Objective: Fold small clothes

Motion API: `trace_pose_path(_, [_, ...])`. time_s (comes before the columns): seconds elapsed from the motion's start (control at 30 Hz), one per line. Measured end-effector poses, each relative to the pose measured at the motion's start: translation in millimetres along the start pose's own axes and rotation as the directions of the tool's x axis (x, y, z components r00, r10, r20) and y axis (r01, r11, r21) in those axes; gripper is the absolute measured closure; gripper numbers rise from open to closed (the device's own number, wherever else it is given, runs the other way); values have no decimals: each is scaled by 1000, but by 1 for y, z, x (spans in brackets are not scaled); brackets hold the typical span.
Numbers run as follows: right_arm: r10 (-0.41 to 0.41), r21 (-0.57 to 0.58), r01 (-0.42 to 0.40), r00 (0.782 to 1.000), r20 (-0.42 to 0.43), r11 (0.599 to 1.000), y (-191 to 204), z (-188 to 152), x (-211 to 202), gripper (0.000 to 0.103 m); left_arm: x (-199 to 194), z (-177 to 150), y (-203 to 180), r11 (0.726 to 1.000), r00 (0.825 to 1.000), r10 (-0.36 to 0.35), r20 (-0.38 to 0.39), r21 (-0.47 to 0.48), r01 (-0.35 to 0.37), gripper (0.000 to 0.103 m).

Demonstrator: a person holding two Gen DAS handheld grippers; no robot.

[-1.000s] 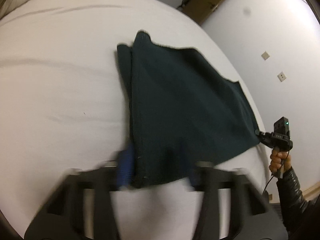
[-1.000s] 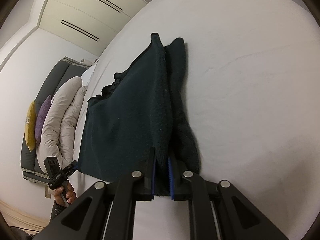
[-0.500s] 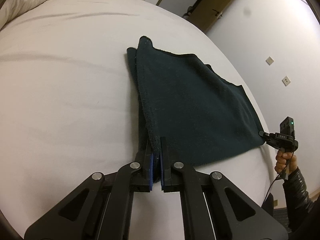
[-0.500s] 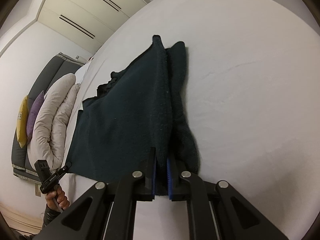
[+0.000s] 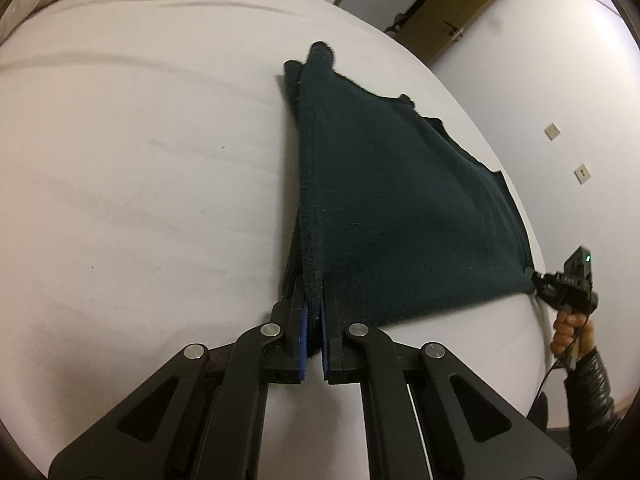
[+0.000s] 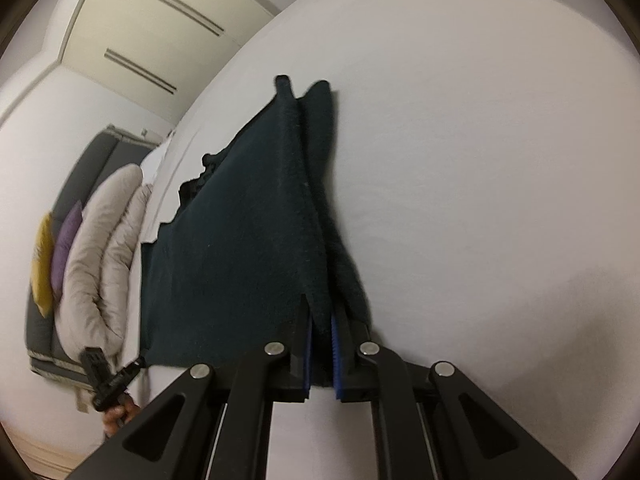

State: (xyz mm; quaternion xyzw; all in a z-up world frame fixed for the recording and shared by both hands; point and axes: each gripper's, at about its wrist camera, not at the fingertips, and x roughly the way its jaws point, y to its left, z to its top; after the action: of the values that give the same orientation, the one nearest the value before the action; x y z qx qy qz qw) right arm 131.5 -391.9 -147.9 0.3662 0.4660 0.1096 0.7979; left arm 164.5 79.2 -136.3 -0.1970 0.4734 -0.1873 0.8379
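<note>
Dark green fleece, thick and nappy, makes up the small garment (image 5: 404, 208) lying on the white bed (image 5: 140, 184), toward the near right side as the left wrist view shows it. It is held by its two near corners: the left gripper (image 5: 314, 304) has its fingers pinching the left corner, and the right gripper (image 6: 320, 320), whose fingers have just been closing, is clamped on the opposite one, the near hem drawn between them. Along the left edge a second layer shows beneath the top one, so the cloth looks doubled there. Judging by how it drapes and peaks at the far corner, it is soft, light and floppy, not slippery, and will sag in the middle unless kept taut. Corners and the thick seamed edge are the sound places to hold; a grip through both layers would stop the lower one from trailing.
</note>
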Motion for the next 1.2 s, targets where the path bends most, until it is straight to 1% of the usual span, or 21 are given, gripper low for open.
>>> trace_pose_path(0.1, [32, 15, -33, 999, 12, 999, -6, -2, -2, 98, 2, 5, 9, 998, 999, -38, -2, -41, 38, 97])
trace_pose_path(0.2, [18, 3, -18, 1000, 17, 1000, 0, -5, -6, 98, -1, 6, 17, 991, 995, -104, 2, -88, 104, 96])
trace_pose_path(0.27, [17, 8, -17, 999, 27, 1000, 2, -8, -9, 97, -3, 7, 23, 983, 991, -133, 2, -127, 132, 96])
trace_pose_path(0.33, [18, 20, -18, 999, 33, 1000, 2, -9, -11, 97, -3, 8, 20, 987, 993, -119, -3, -113, 117, 96])
trace_pose_path(0.47, [52, 81, -55, 998, 39, 995, -6, -12, -10, 97, 0, 10, 11, 995, 997, -76, -6, -72, 75, 96])
trace_pose_path(0.6, [71, 99, -75, 997, 41, 992, -12, -12, -9, 98, 0, 9, 13, 992, 996, -86, -6, -88, 85, 96])
trace_pose_path(0.73, [82, 125, -88, 995, 54, 988, -16, -14, -17, 96, -10, 10, 8, 996, 998, -60, -22, -67, 58, 96])
trace_pose_path(0.77, [92, 147, -101, 994, 66, 984, -20, -16, -21, 96, -14, 10, 9, 996, 998, -54, -28, -74, 51, 96])
trace_pose_path(0.8, [96, 169, -108, 992, 78, 980, -23, -17, -25, 96, -16, 11, 11, 996, 999, -42, -34, -85, 39, 91])
trace_pose_path(0.83, [89, 185, -104, 992, 86, 977, -24, -18, -29, 90, -23, 13, 13, 996, 999, -15, -39, -92, 11, 88])
trace_pose_path(0.87, [43, 195, -60, 995, 94, 979, -23, -18, -36, 72, -28, 15, 13, 996, 1000, 2, -31, -92, -5, 87])
trace_pose_path(0.9, [-17, 180, -6, 992, 124, 984, -17, -19, -47, 70, -38, 18, 13, 995, 999, 34, -9, -92, -34, 87])
trace_pose_path(0.93, [-97, 114, 78, 980, 171, 990, 0, -17, -63, 67, -45, 22, 12, 995, 999, 52, 6, -90, -51, 87])
trace_pose_path(0.97, [-124, 61, 114, 974, 192, 992, 15, -14, -71, 67, -54, 28, 8, 994, 997, 70, 37, -83, -67, 87])
trace_pose_path(1.0, [-110, 31, 106, 974, 200, 994, 26, -11, -74, 67, -61, 35, 3, 995, 995, 70, 68, -75, -65, 87])
trace_pose_path(1.03, [-60, -2, 62, 977, 204, 998, 42, -5, -74, 67, -63, 43, -7, 997, 994, 60, 96, -55, -55, 87])
trace_pose_path(1.07, [22, -60, -10, 981, 192, 998, 66, 4, -66, 67, -58, 57, -26, 999, 993, 41, 111, -4, -40, 87])
trace_pose_path(1.1, [62, -94, -46, 982, 177, 995, 80, 9, -58, 67, -52, 64, -39, 999, 993, 30, 110, 28, -34, 87])
trace_pose_path(1.13, [130, -146, -110, 982, 136, 983, 104, 17, -38, 67, -41, 74, -59, 997, 994, 16, 110, 72, -24, 87])
trace_pose_path(1.17, [189, -176, -172, 978, 84, 969, 126, 24, -12, 67, -22, 86, -85, 991, 994, -13, 112, 137, -2, 87])
trace_pose_path(1.2, [220, -181, -209, 974, 44, 961, 141, 31, 13, 67, -10, 91, -99, 985, 993, -33, 111, 172, 13, 87])
